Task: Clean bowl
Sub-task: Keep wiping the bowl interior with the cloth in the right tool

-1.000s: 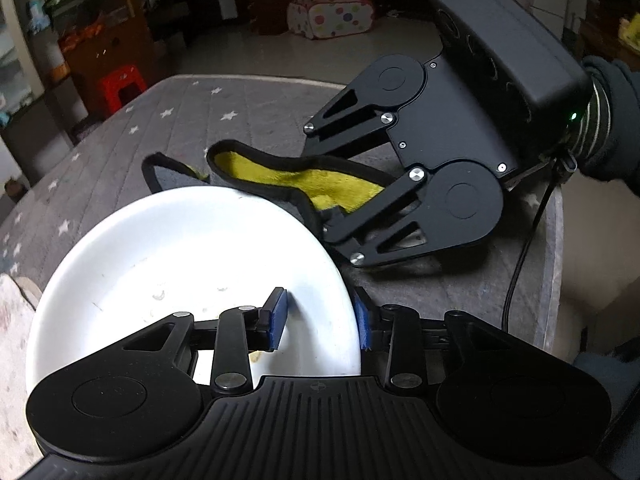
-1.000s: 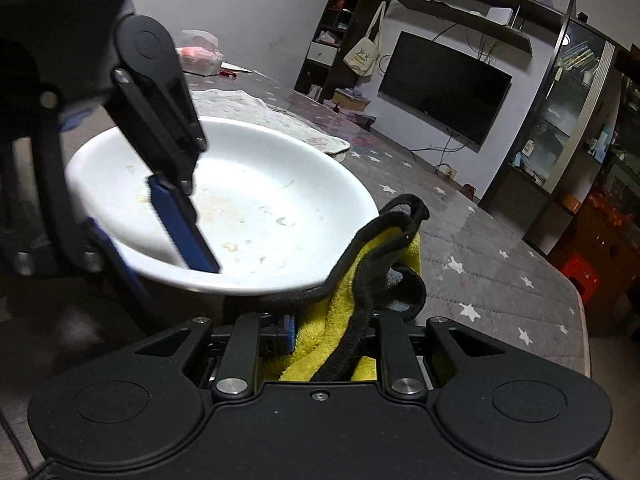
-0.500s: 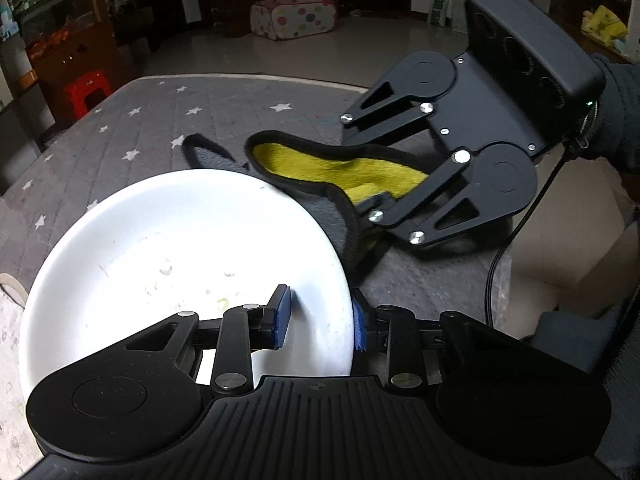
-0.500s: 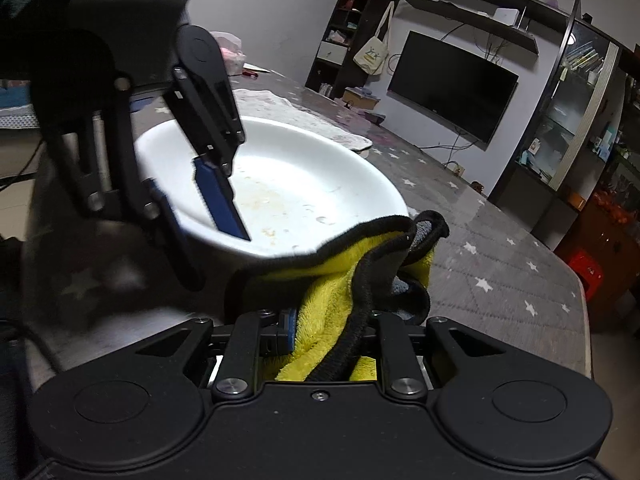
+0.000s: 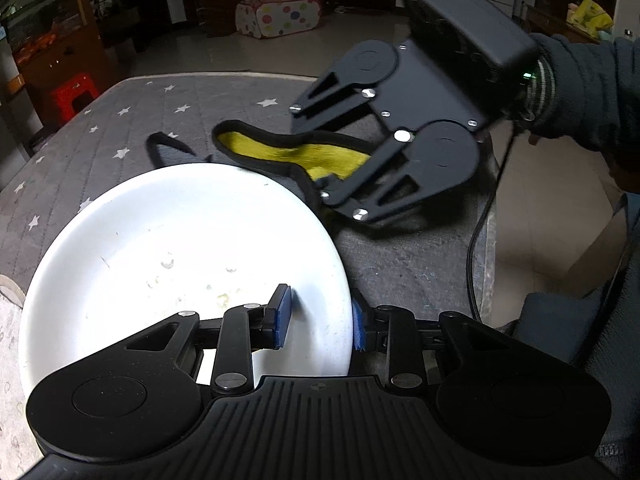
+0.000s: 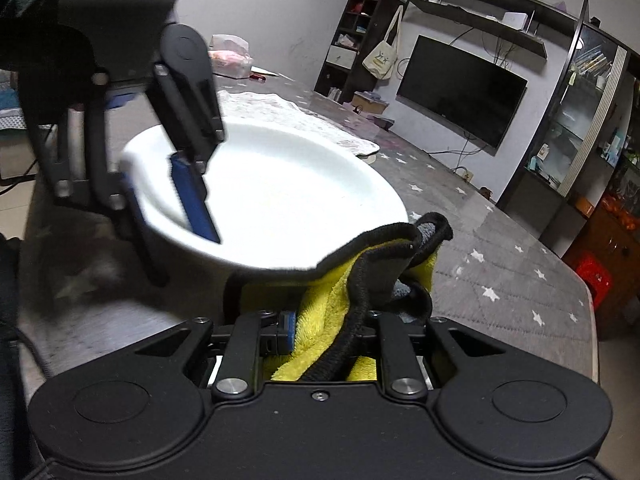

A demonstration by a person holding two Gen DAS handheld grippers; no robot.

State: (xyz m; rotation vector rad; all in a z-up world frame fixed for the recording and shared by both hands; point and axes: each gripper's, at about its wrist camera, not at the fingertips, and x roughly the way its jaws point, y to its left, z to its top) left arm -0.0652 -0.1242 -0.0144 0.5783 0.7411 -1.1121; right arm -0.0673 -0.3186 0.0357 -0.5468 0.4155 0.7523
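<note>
The bowl (image 5: 180,248) is a wide, shallow round dish of glossy white ceramic, flecked inside with small pale crumbs and smears. It sits low and left in the left wrist view, over the desk (image 5: 160,120), whose cover is grey quilted fabric printed with white stars.

The left claw (image 5: 318,322) is nearly closed on the bowl's rim at about 4 o'clock: one ribbed blue pad lies against the inner wall, the other against the outside.

The right claw (image 6: 328,332) is clamped almost fully together on the cloth (image 6: 360,280), a plush yellow towel with a grey reverse and a thick black bound edge. The cloth bunches up in soft folds between the black plastic fingers and rises just beside the bowl's rim, at about 1 o'clock from the bowl in the left wrist view.

A dark knit sleeve (image 5: 580,92) with a striped cuff shows behind the right claw's boxy black housing.
</note>
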